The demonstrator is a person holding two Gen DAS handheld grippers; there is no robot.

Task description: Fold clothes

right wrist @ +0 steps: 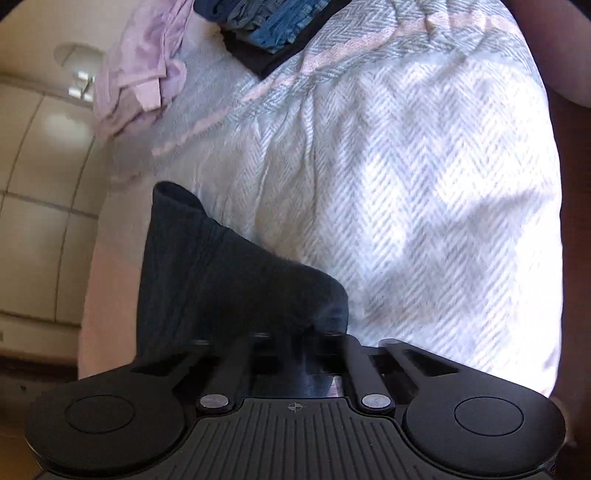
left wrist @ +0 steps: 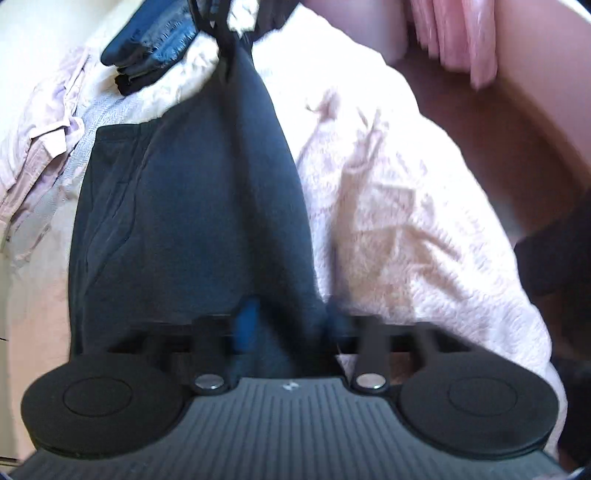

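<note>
A dark navy garment [left wrist: 192, 206] hangs stretched above the bed in the left wrist view. My left gripper [left wrist: 284, 325] is shut on its near edge. The far end is pinched by my right gripper [left wrist: 225, 33] at the top of that view. In the right wrist view my right gripper [right wrist: 295, 336] is shut on the same dark cloth [right wrist: 221, 273], which bunches over its fingers and droops to the left. The fingertips are hidden by cloth in both views.
A folded stack of blue and dark clothes [left wrist: 147, 48] lies on the bed, and it also shows in the right wrist view [right wrist: 266, 33]. A crumpled lilac garment [right wrist: 140, 62] lies at the bed's left edge. A white-grey herringbone blanket [right wrist: 406, 177] covers the bed. Pink curtains [left wrist: 458, 33] hang beyond.
</note>
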